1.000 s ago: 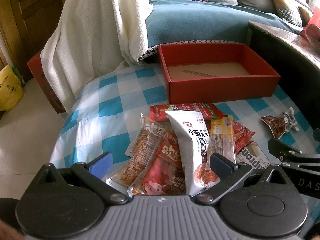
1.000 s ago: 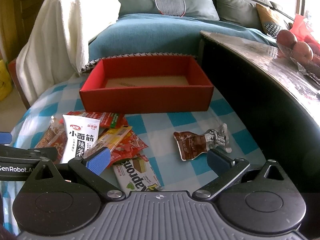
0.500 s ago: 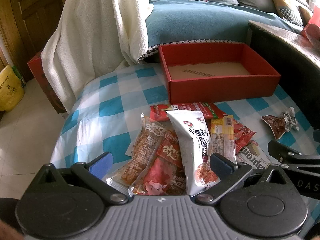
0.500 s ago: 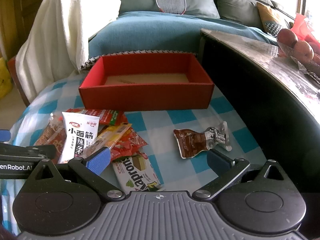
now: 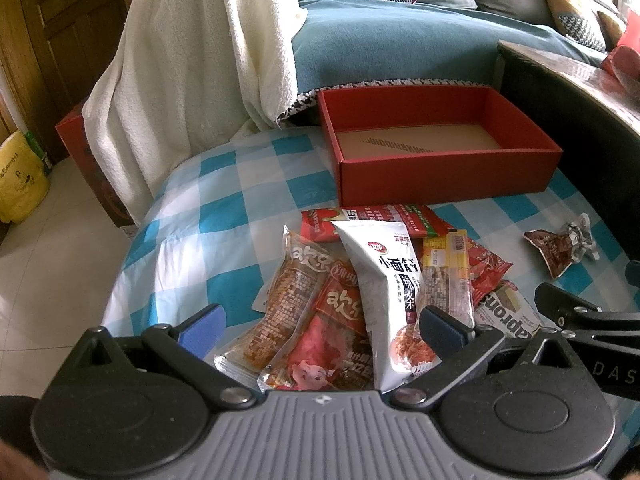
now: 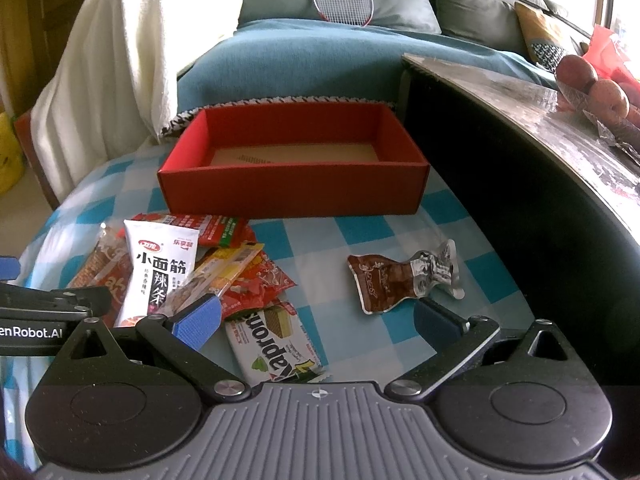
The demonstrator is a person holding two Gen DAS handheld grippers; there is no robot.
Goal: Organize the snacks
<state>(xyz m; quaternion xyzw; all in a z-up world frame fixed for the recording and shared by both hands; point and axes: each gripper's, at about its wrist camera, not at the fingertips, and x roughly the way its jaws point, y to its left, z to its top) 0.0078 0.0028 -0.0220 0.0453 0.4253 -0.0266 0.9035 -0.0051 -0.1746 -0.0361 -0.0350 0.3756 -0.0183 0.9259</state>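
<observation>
Blue-and-white checked table (image 5: 208, 216) is carrying a red box (image 5: 440, 174) and a heap of snacks, seen through both wrist cameras.

Left wrist view: the left tongs (image 5: 320, 326) are hovering wide open over the near-edge pile, where a white packet (image 5: 384, 280) is lying atop orange packets (image 5: 288, 300); the box is sitting at the far edge. Right wrist view: the right tongs (image 6: 318, 316) are gaping open, gripping nothing, over a wafer pack (image 6: 272, 344), with a brown pouch (image 6: 396, 276) lying apart toward the right edge.
</observation>
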